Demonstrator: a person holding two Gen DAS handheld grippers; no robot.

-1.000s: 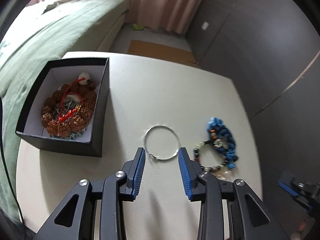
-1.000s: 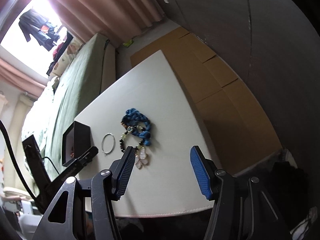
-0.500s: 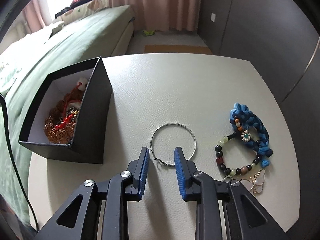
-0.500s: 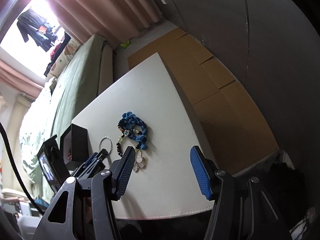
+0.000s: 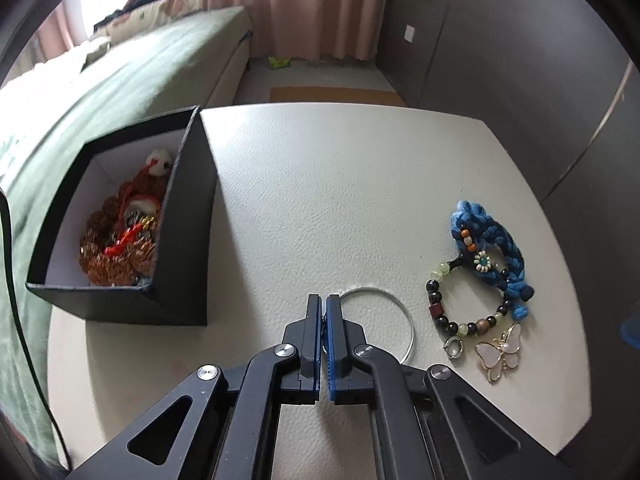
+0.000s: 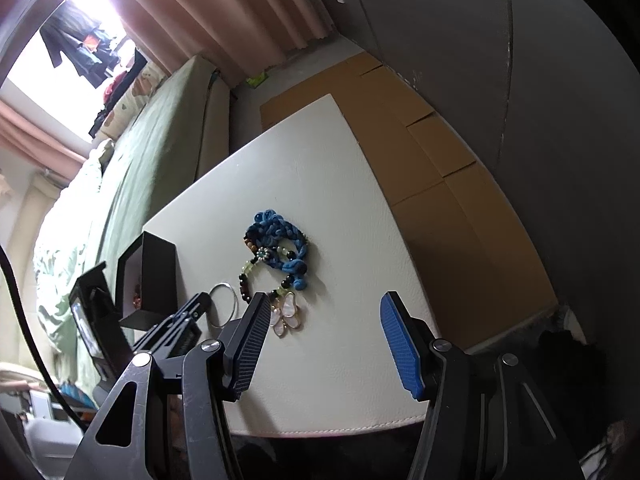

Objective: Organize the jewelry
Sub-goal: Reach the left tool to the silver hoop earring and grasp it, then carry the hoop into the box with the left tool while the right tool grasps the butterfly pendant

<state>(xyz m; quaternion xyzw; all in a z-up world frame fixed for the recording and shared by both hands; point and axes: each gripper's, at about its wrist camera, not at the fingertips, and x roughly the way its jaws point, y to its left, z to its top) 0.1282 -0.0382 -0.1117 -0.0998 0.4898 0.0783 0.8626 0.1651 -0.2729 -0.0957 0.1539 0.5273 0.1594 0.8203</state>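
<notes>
My left gripper (image 5: 323,300) is shut on the near-left edge of a thin silver hoop (image 5: 408,320) that lies on the white table (image 5: 340,184). A black box (image 5: 188,240) with brown beads and red cord inside (image 5: 120,248) stands to the left. A blue braided bracelet (image 5: 496,248), a beaded bracelet (image 5: 440,312) and a butterfly charm (image 5: 500,350) lie to the right. My right gripper (image 6: 320,340) is open and empty above the table's near edge. In its view the left gripper (image 6: 200,304) reaches the hoop (image 6: 228,304).
A green bed (image 5: 100,92) runs along the table's left side. Brown floor panels (image 6: 440,168) and a dark wall (image 6: 520,60) lie to the right. Pink curtains (image 5: 312,8) hang at the back.
My left gripper has closed from part-open onto the hoop's edge. Its view has shifted so the box and bracelets sit farther apart. The right gripper has stayed open.
</notes>
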